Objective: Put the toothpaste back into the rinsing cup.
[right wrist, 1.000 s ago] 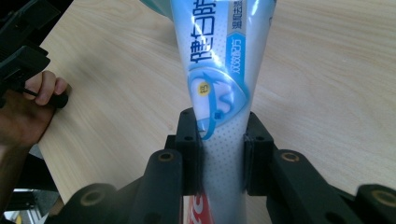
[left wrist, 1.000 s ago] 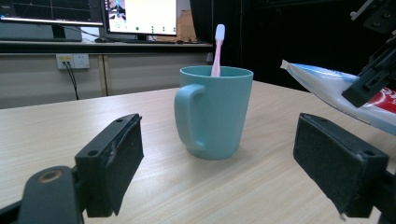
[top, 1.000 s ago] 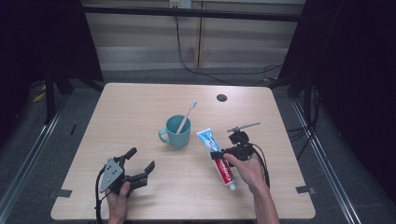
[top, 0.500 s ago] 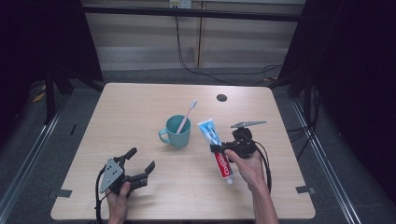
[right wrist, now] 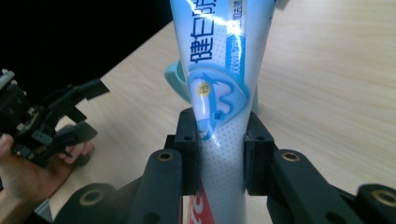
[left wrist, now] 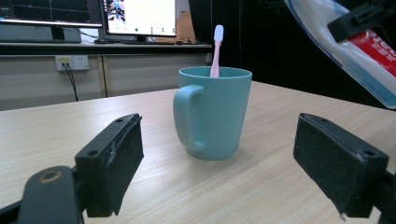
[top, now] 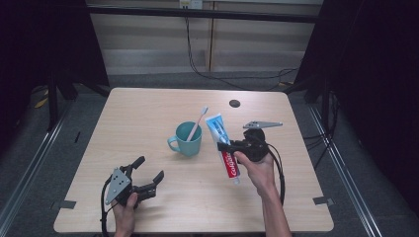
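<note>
Both pads of the right gripper are clamped on the toothpaste tube, now raised off the table. The left gripper is held open, unmoved.

Pale wood table stood on grey floor; beige panelled wall behind, cables trailing down; monitors lit on a shelf; surroundings dark.

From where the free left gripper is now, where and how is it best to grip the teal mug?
Probably the teal mug by its body, coming level from the left gripper side with jaws wide. The handle faces that way but looks narrow, and the toothbrush makes gripping the rim from above awkward.
</note>
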A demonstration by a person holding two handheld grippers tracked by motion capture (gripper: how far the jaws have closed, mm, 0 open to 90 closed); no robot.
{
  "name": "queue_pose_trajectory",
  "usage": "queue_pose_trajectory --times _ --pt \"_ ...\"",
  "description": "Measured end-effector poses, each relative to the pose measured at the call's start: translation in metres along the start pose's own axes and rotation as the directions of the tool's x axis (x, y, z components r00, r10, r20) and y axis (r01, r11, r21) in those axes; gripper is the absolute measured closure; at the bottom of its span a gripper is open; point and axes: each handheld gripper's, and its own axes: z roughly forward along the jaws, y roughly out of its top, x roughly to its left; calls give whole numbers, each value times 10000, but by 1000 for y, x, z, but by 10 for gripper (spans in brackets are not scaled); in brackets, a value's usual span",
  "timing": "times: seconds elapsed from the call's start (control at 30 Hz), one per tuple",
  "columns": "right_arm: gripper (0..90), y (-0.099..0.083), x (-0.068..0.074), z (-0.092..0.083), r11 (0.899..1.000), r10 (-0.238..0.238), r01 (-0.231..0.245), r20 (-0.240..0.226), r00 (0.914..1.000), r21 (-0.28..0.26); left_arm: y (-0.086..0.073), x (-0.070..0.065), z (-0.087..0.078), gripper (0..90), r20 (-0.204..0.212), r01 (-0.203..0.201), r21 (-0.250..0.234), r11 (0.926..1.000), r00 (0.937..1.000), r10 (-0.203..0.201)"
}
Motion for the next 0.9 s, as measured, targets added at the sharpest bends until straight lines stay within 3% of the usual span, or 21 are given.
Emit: queue_pose_trajectory --times 0.33,0.9 --pt "725 9 6 5 9968 -386 387 24 9993 -695 0 0 0 159 92 -22 14 10000 10000 21" --pt "725 20 5 7 9806 -439 409 -114 9990 -1918 0 0 0 159 118 -52 29 10000 9999 52"
